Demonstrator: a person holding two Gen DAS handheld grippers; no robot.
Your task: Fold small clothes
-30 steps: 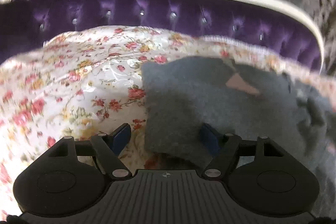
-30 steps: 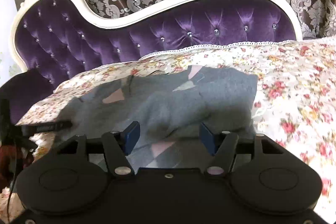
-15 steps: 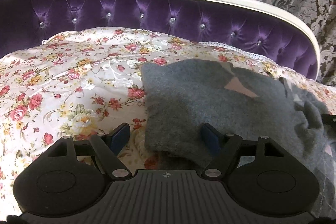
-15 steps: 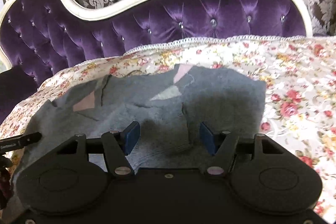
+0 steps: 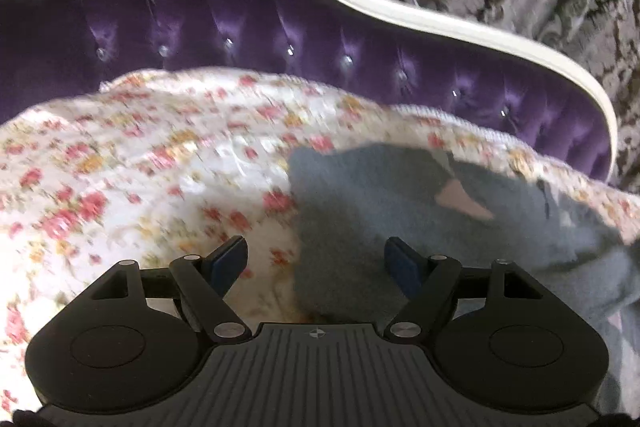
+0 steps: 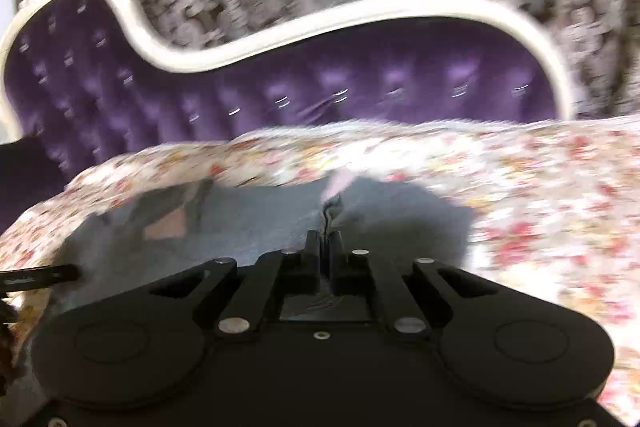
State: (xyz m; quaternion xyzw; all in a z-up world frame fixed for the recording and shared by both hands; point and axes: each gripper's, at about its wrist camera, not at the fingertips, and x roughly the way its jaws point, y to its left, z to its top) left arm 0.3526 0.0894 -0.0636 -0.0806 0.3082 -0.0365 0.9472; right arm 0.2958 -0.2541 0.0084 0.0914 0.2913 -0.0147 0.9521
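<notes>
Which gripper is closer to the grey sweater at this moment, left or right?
Right. The right gripper is shut on a pinch of the grey sweater. The left gripper is open at its left edge, gripping nothing.

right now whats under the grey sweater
The grey sweater lies on the floral bedspread, which shows all around it. What the spread looks like beneath the knit is covered. The right gripper is pinching a fold of it.
</notes>
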